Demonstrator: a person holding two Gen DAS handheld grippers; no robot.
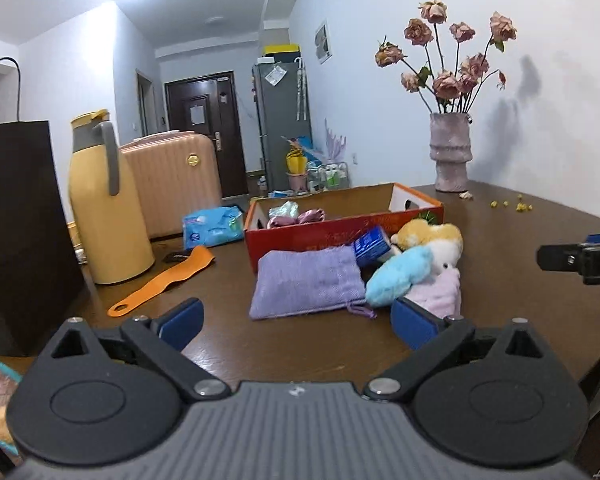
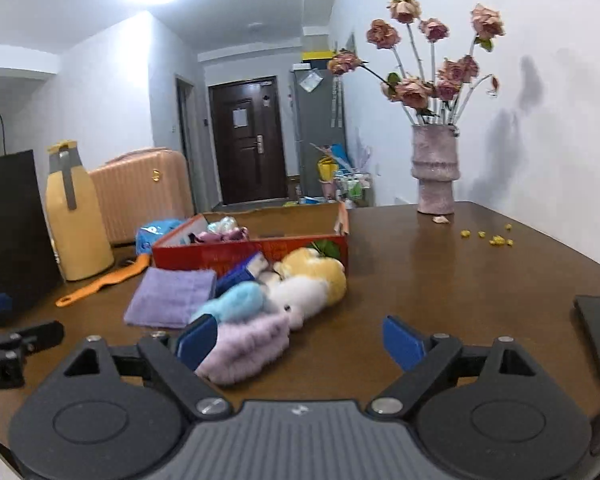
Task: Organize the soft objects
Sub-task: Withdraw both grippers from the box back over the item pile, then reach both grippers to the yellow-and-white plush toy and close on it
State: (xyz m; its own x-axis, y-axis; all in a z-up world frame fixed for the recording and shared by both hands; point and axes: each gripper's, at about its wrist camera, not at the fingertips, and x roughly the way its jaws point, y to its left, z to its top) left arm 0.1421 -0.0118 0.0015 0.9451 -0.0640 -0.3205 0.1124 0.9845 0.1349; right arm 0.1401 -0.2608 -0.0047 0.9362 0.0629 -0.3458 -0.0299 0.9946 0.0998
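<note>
Both tools hover low over the brown tabletop (image 1: 500, 248), jaws spread wide and holding nothing: the left hand-held gripper (image 1: 300, 322) faces a lilac pouch (image 1: 306, 282), and the right hand-held gripper (image 2: 300, 340) has its left pad just beside a pink fluffy piece (image 2: 246, 350). The soft things (a blue plush (image 2: 234, 304), a white-and-yellow plush toy (image 2: 312, 282)) lie heaped against the front of the red cardboard box (image 2: 252, 252), which already holds some pink fabric (image 2: 224, 235).
</note>
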